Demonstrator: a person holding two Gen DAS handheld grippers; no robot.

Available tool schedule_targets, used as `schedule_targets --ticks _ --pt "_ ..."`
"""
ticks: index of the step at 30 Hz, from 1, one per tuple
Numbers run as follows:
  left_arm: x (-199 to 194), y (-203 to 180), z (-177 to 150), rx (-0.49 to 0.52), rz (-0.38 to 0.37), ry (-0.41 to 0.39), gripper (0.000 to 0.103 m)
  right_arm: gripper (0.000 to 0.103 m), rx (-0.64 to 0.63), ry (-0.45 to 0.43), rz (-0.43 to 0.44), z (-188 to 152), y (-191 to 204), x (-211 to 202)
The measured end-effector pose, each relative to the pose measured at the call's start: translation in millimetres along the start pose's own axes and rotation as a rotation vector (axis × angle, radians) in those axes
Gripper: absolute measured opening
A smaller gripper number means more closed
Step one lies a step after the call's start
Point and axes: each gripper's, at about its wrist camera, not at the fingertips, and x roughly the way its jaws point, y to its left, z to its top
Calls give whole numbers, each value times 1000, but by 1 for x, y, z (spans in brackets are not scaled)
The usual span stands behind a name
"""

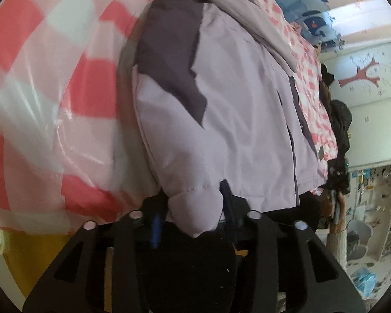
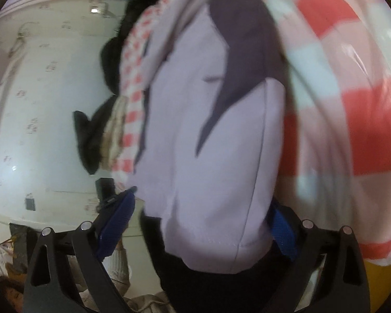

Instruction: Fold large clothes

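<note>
jacket (image 1: 234, 120) top cut off | left fingers (image 1: 156, 228) half-hidden | checked cloth (image 2: 352, 104) blurred

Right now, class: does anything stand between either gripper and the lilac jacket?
Nothing visible does. The left gripper is closed on a padded edge of the lilac jacket, and the right gripper has jacket fabric between its open fingers.

1. No lettering, brand, number or sign can be read in either wrist view.
2. The lilac jacket (image 1: 237, 120) carries only dark panels, with no legible label.
3. The far wall at right in the left wrist view bears a red tree decal (image 1: 362, 75), a picture without words.
</note>
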Motion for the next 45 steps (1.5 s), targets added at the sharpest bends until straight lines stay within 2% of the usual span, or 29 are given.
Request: schedule_targets --ticks 3,5,6,7,10,12,15,17,22,26,30,32,34,35,36,37,39,40,41,43,45 --pt "-1 0 -3 -6 -4 -14 38 92 41 -5 22 -1 -12 3" --pt "0 1 -4 -39 -19 -23 34 92 30 -3 17 -1 -11 6" --pt "1 2 -3 -65 -31 -25 32 86 20 -6 1 -2 -11 8" --pt "2 2 -3 -69 -27 -26 26 69 17 -11 -14 -3 -12 8" --pt "4 -2 -3 -65 -2 -36 17 36 9 -49 -13 -6 -6 11" --pt "-1 -7 -1 -75 -12 -52 13 33 -14 -89 1 -7 1 9" --pt "-22 -24 4 -71 -69 -112 10 30 -76 -176 85 -5 26 1" --pt "-40 -41 6 -44 -88 -153 8 30 -122 -228 143 -1 47 -8" --pt "-96 -83 -1 28 -152 -272 7 30 -202 -285 206 0 93 -33" --pt "-140 -102 -27 95 -193 -320 7 30 -269 -307 246 -25 120 -64" --pt "-163 -93 -67 133 -181 -308 8 30 -301 -285 234 -65 121 -92" --pt "-159 -80 -92 178 -147 -253 10 30 -284 -263 209 -91 104 -98" --pt "-139 -56 -118 201 -123 -131 15 31 -254 -227 166 -110 80 -98" --pt "-128 -44 -125 193 -93 -78 19 34 -224 -181 133 -123 58 -92" --pt "-114 -25 -134 162 -34 -21 22 42 -201 -143 94 -130 42 -86" --pt "-108 -11 -137 123 -4 1 28 50 -153 -110 21 -139 16 -79" --pt "-110 15 -137 26 51 -30 40 55 -63 -82 -5 -147 -19 -79" --pt "-117 22 -133 -12 89 -73 43 57 -29 -109 -12 -147 -31 -86" --pt "-126 27 -128 -42 136 -127 46 58 -2 -178 -37 -145 -39 -102" --pt "-147 26 -107 -75 239 -247 53 67 -3 -287 -110 -133 -32 -128" --pt "-156 9 -81 -56 280 -327 54 69 -52 -355 -136 -112 -9 -139"
